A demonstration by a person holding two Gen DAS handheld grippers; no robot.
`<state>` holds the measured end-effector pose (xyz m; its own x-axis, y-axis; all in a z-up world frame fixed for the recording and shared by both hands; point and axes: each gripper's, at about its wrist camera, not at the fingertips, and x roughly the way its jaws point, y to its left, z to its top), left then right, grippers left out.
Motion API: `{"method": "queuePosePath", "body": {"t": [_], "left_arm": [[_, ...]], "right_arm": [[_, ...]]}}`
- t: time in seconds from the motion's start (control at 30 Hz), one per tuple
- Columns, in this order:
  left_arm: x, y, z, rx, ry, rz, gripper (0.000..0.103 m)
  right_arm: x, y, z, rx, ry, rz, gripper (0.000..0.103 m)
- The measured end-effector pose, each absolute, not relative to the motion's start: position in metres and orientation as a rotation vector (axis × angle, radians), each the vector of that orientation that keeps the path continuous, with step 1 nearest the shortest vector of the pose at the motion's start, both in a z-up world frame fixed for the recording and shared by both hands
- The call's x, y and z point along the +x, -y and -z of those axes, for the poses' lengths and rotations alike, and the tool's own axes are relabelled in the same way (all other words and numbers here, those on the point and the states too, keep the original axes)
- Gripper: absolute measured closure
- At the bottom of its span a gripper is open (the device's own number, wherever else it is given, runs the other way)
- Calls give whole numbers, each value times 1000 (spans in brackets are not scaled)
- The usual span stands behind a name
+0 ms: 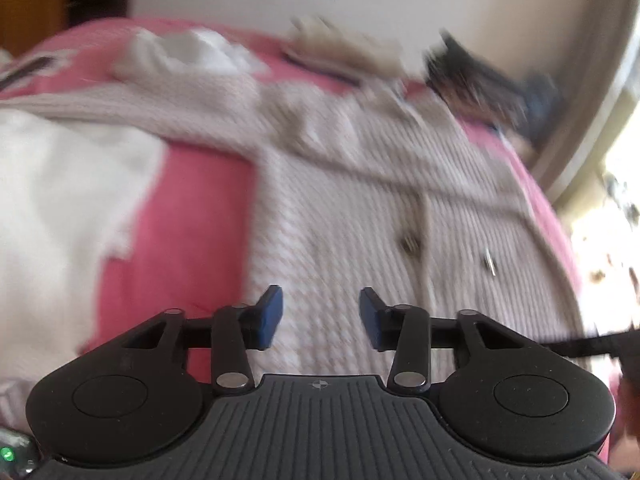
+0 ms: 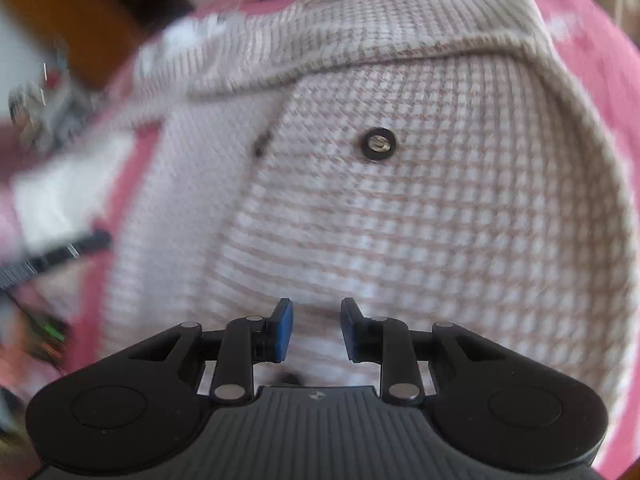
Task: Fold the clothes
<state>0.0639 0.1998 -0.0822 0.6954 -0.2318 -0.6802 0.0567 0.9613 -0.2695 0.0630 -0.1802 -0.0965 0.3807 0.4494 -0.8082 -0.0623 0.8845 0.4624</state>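
Note:
A pale pink-and-white checked knit jacket (image 1: 360,184) lies spread on a pink bed cover (image 1: 192,216), with dark round buttons (image 1: 409,245) down its front. My left gripper (image 1: 321,316) hovers open just above the jacket's lower part, nothing between its blue pads. In the right wrist view the same jacket (image 2: 400,208) fills the frame, a black-ringed button (image 2: 379,145) near the middle. My right gripper (image 2: 316,328) is open close over the fabric, its pads apart and holding nothing. Both views are motion-blurred.
A white garment (image 1: 60,200) lies on the bed to the left of the jacket. More white cloth (image 1: 188,54), a beige item (image 1: 344,46) and a dark item (image 1: 488,80) sit at the bed's far side by the wall. A black strap (image 2: 52,260) crosses the right view's left edge.

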Motion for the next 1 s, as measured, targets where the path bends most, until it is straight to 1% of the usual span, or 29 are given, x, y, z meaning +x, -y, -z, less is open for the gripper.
{"method": "queuePosePath", "body": {"t": [0.03,0.2,0.27,0.43,0.47,0.5,0.53,0.63,0.73,0.77,0.83,0.87,0.9,0.93,1.0], "left_arm": [[68,-209,78,-254,-758,127,49],[111,-259,65,-384,-659,-45,48],[137,-282,64,-470,-634,-118,47],[205,-333,73,-635,-571,-307,43],[213,-341,75,-653,-560,-343,41],[220,-348,79,-670,-554,-379,38],[226,-354,82,-685,-556,-417,37],[236,-366,93,-703,-575,-488,38],[236,-360,96,-662,-541,-530,40],[237,-359,96,-647,-533,-546,42],[239,-356,97,-617,-516,-579,57],[240,-354,97,-602,-507,-596,60],[240,-353,97,-586,-499,-612,67],[241,-352,97,-574,-488,-624,80],[240,-349,94,-543,-452,-628,92]], "right_arm": [[64,177,89,391,-1127,-344,75],[74,160,59,321,-1032,-358,75],[83,157,56,338,-1002,-354,75],[118,155,66,392,-962,-311,75],[127,154,68,399,-961,-309,75],[137,153,70,398,-963,-305,75],[147,152,72,395,-966,-301,75],[178,149,75,385,-952,-292,75],[209,146,77,385,-912,-272,75],[220,145,77,385,-897,-264,75],[238,143,80,394,-871,-249,75],[247,142,82,399,-859,-241,75],[255,142,85,408,-851,-231,75],[262,141,89,420,-847,-220,75],[270,142,97,448,-848,-207,74]]}}
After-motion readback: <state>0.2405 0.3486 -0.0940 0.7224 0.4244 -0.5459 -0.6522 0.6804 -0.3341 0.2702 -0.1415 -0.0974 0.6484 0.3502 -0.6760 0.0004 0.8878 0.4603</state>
